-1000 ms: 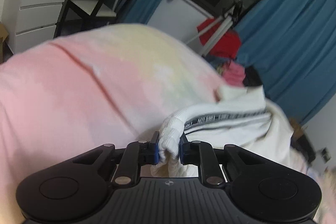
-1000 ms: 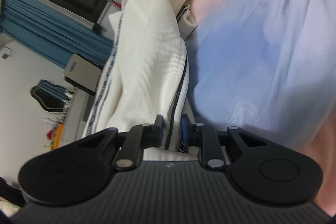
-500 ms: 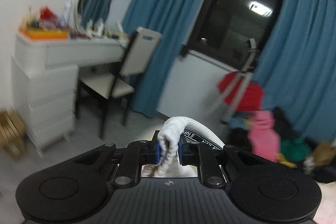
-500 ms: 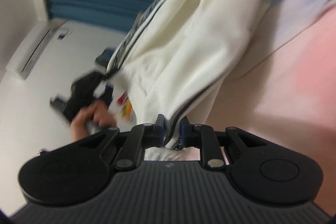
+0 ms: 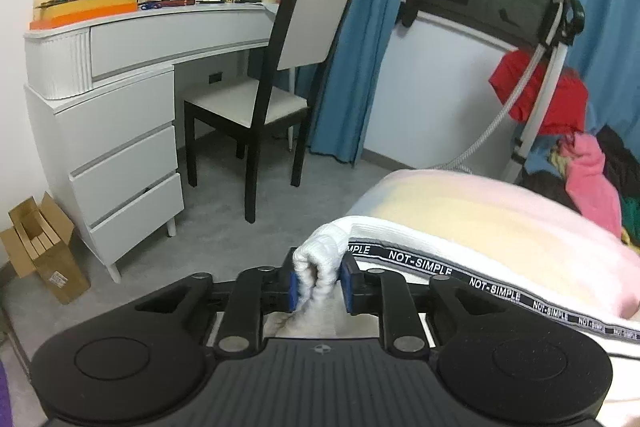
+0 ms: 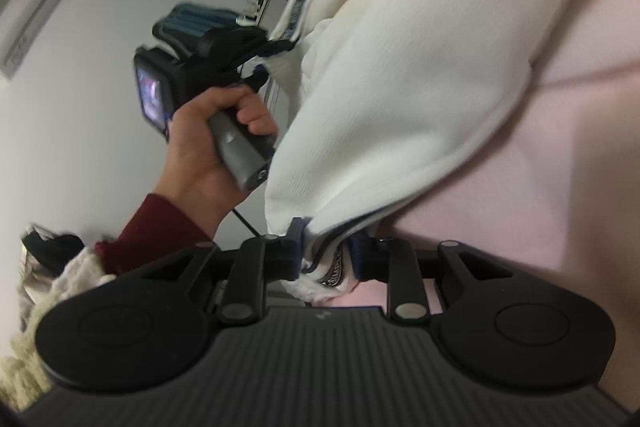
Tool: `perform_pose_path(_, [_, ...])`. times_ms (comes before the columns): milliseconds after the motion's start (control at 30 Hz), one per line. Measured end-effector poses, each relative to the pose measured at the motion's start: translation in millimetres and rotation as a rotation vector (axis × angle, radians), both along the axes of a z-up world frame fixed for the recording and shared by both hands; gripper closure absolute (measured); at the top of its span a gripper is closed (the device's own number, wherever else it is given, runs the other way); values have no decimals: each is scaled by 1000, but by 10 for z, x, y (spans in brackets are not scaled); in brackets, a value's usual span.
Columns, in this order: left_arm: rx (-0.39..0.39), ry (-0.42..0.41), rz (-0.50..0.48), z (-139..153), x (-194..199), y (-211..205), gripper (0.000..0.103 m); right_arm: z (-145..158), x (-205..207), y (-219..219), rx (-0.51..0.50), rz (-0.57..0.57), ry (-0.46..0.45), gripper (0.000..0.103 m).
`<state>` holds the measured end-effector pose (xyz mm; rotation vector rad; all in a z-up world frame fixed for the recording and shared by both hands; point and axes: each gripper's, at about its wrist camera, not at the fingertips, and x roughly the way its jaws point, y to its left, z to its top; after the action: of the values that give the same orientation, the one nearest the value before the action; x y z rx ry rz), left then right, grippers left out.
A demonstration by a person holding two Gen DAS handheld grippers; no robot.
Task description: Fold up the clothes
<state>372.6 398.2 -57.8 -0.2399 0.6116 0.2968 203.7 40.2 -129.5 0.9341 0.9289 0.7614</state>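
Note:
A white ribbed garment [image 5: 324,259] with a black "NOT-SIMPLE" stripe [image 5: 496,287] is held by both grippers over a pastel pink and yellow bed [image 5: 500,227]. My left gripper [image 5: 319,285] is shut on a bunched white cuff of it. My right gripper [image 6: 327,259] is shut on another striped edge of the garment [image 6: 400,87], which hangs stretched toward the left gripper [image 6: 256,77] held in a hand with a dark red sleeve.
A white dressing table [image 5: 120,99] with drawers and clutter stands left, with a black and white chair [image 5: 280,75] beside it. Blue curtains [image 5: 332,27], a dark window, a garment steamer [image 5: 540,87] and a pile of coloured clothes [image 5: 588,179] are behind the bed. A cardboard box [image 5: 40,247] sits on the floor.
Both grippers lifted the garment off the bed and swung it. The left view turned from the bed to the room, then tilted down. The right view rotated until the left gripper and hand appeared.

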Motion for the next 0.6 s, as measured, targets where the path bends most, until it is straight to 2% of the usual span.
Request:
perform_pose_path(67, [14, -8, -1, 109, -115, -41, 39, 147, -28, 2, -43, 25, -53, 36])
perform_pose_path(133, [47, -51, 3, 264, -289, -125, 25, 289, -152, 30, -88, 57, -96, 15])
perform_pose_path(233, [90, -106, -29, 555, -610, -342, 22, 528, -360, 45, -174, 99, -177, 16])
perform_pose_path(367, [117, -159, -83, 942, -1138, -772, 20, 921, -794, -131, -286, 71, -341, 17])
perform_pose_path(500, [109, -218, -167, 1219, -1815, -1320, 19, 1246, -1170, -636, -395, -18, -465, 17])
perform_pose_path(600, [90, -251, -234, 1314, -2340, -1773, 19, 1465, -1434, -1050, -477, -90, -550, 17])
